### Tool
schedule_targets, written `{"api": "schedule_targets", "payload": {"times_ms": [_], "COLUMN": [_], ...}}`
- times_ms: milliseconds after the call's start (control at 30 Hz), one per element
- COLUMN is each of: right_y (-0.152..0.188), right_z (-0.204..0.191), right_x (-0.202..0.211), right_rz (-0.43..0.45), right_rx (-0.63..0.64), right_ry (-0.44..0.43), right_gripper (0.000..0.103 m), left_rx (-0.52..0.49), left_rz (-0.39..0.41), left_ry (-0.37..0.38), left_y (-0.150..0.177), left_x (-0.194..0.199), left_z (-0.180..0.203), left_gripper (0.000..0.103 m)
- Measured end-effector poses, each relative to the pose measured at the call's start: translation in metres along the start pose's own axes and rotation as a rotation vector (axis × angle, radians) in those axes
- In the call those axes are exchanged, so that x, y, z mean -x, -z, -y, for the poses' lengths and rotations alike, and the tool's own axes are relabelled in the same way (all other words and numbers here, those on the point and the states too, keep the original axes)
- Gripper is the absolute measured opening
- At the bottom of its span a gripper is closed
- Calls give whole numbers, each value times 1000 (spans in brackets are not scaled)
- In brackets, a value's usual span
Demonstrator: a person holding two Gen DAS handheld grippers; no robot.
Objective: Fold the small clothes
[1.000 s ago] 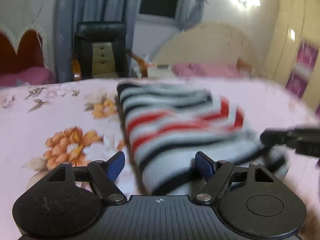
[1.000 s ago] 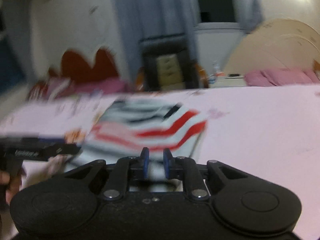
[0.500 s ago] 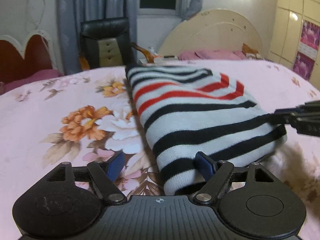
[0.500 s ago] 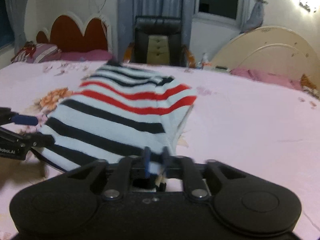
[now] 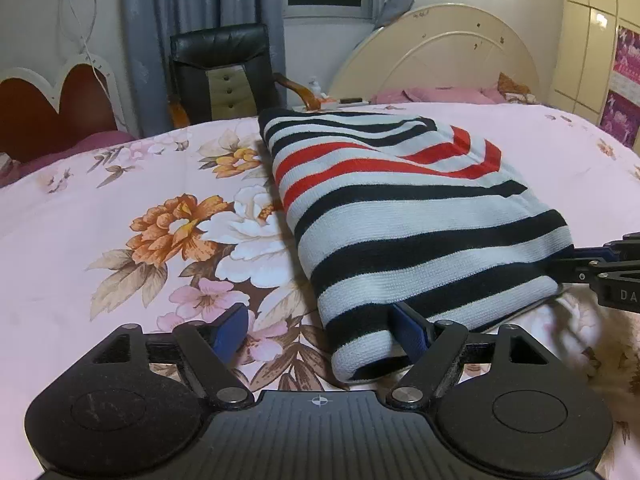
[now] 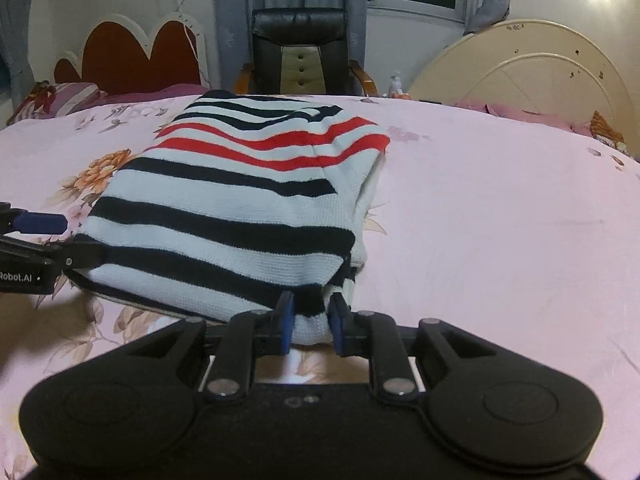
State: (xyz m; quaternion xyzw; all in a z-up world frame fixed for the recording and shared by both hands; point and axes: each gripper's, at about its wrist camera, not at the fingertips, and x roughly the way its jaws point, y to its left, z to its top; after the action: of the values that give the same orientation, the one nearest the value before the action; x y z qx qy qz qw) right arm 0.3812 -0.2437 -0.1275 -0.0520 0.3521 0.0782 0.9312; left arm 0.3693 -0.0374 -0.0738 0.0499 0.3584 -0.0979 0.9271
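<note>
A folded sweater (image 5: 400, 232) with black, white and red stripes lies on the flowered pink bed sheet (image 5: 120, 240). My left gripper (image 5: 320, 332) stands open at the sweater's near left corner. Its right pad (image 5: 408, 332) touches the cloth edge and its left pad is out over the sheet. In the right wrist view the sweater (image 6: 240, 200) fills the middle, and my right gripper (image 6: 311, 320) is shut on its near right corner, with cloth filling the gap between the pads. Each gripper shows at the other view's edge: right gripper (image 5: 568, 264), left gripper (image 6: 64, 240).
A black office chair (image 6: 300, 56) stands beyond the bed's far edge, before grey curtains. A red heart-shaped headboard (image 6: 128, 56) is at the far left and a cream round headboard (image 6: 520, 80) at the far right. Bare sheet (image 6: 500, 220) spreads right of the sweater.
The sweater has come down to lie flat and folded on the bed. Both grippers sank with it toward the sheet, and the motion blur has gone.
</note>
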Motion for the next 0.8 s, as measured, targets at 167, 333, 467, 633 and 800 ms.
{"api": "schedule_targets", "payload": {"times_ms": [167, 333, 467, 633, 800], "right_y": [-3, -6, 1, -4, -25], "right_z": [5, 21, 41, 80, 125], "right_x": [0, 20, 45, 48, 9], "right_rz": [-28, 4, 40, 45, 16], "right_rx": [-39, -152, -295, -478, -680], "right_ry": [33, -33, -138, -250, -426], "right_gripper": [44, 48, 51, 58, 65], "left_rx": [-16, -14, 37, 268, 529], "left_rz": [7, 31, 49, 29, -43], "left_ry": [-25, -14, 79, 337, 509], "left_y": [0, 2, 6, -8, -18], "left_x": [4, 25, 44, 32, -16], "left_z": [5, 0, -18, -62, -96], "left_gripper": [81, 98, 98, 98, 97]}}
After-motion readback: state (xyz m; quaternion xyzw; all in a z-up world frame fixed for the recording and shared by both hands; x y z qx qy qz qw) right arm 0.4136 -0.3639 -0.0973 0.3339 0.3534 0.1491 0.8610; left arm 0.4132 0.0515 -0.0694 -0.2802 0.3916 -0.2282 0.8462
